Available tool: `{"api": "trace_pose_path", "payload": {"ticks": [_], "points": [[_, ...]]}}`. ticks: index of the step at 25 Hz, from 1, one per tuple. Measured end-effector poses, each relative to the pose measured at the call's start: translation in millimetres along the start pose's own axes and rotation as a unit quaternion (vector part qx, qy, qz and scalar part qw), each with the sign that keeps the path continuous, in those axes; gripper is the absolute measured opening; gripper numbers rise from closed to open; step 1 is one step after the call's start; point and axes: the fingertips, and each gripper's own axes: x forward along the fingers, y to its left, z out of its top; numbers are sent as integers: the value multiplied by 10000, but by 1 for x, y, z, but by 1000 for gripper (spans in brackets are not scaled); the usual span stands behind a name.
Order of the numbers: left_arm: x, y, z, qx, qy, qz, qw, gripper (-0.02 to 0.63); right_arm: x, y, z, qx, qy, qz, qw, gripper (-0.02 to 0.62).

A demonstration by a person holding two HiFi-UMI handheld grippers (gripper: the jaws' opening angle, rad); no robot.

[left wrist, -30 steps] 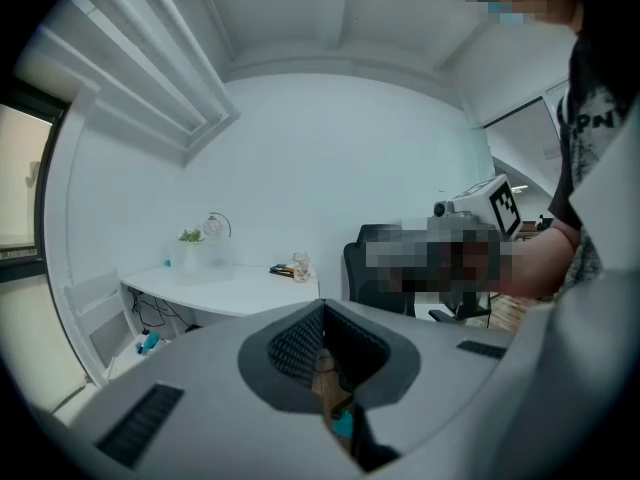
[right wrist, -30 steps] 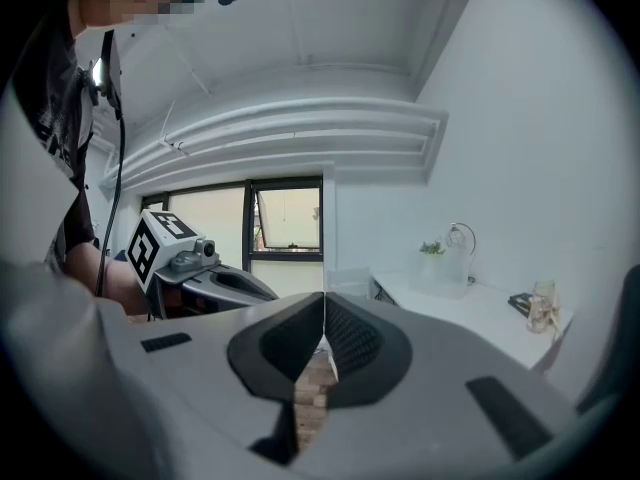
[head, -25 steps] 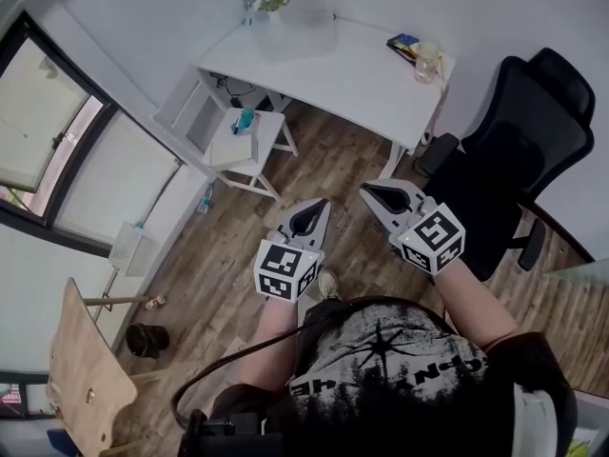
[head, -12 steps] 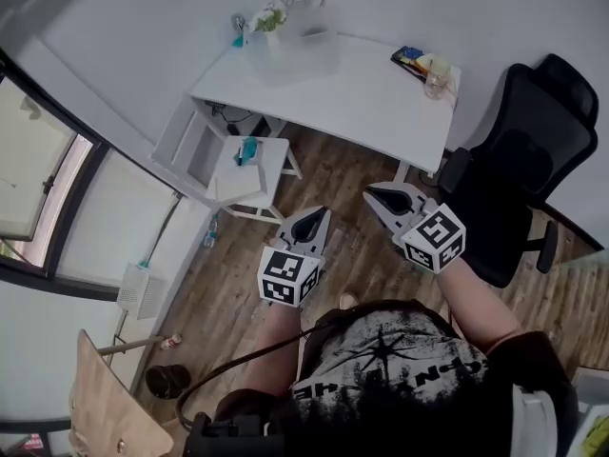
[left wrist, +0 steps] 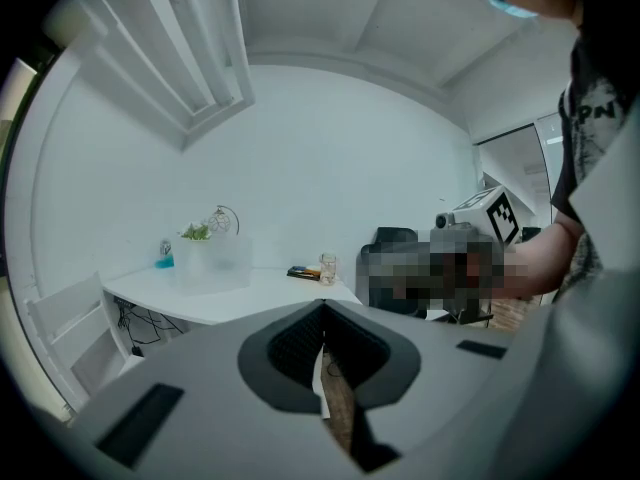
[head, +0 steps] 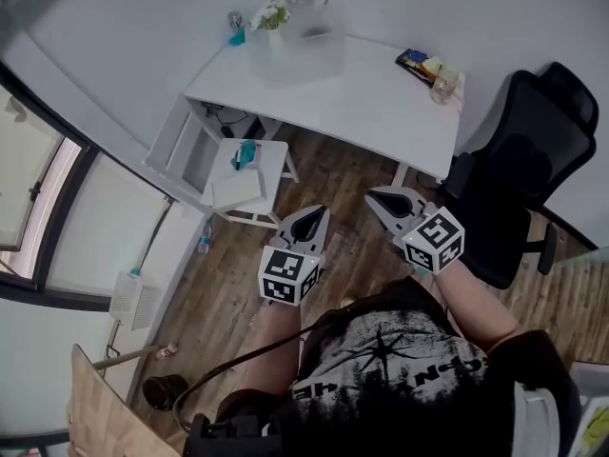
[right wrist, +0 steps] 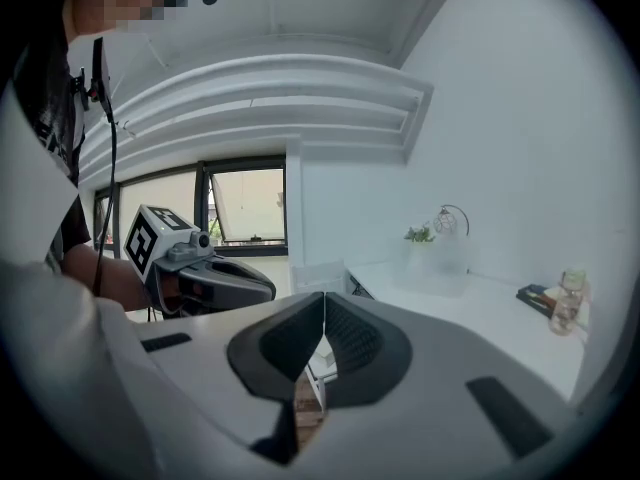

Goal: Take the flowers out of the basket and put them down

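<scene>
A pale, see-through basket [head: 297,51] stands at the back of the white desk [head: 362,93], and green and white flowers [head: 271,13] show at its far left corner. Both grippers hang over the wooden floor, well short of the desk. My left gripper [head: 315,215] is shut and empty, and so is my right gripper [head: 375,198]. The left gripper view shows the flowers [left wrist: 197,232] and basket [left wrist: 218,261] far off beyond the shut left gripper [left wrist: 322,314]. The right gripper view has the flowers [right wrist: 419,234] and basket [right wrist: 441,264] at the right, past the shut right gripper [right wrist: 323,302].
A glass jar [head: 443,85] and stacked books [head: 415,61] lie at the desk's right end, a blue bottle [head: 235,29] at its back left. A black office chair [head: 529,165] stands right of me. A small white side table [head: 244,168] sits by the desk's left front.
The head view has shifted, so the desk and chair sit a little further right and the window has slid off left. Both grippers stay shut, in about the same place before me.
</scene>
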Motion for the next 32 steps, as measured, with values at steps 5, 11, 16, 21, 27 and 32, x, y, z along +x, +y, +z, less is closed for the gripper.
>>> {"api": "trace_pose_path", "payload": {"ticks": [5,11,16,21,27,32], "points": [[-1,14,-3,78,26,65,9999,11,15,-3,-4,-21,157,53,9999,17],[9,28,-4,-50,56,61,10000,11,36,-13,-3,56,158,207,9996,18],[19,47,-7,-107,140,123,9998,11,56,-21,-1,6,63,327,9994,17],[40,77,-1,-139,163,247,9995,11,80,-45,-3,45,89,379,9992,17],[84,108,13,-117,236,332,9991,11,109,-96,7,11,-3,413,9991,17],[119,137,32,-69,321,441,9985,11,138,-141,25,86,-148,476,9987,17]]}}
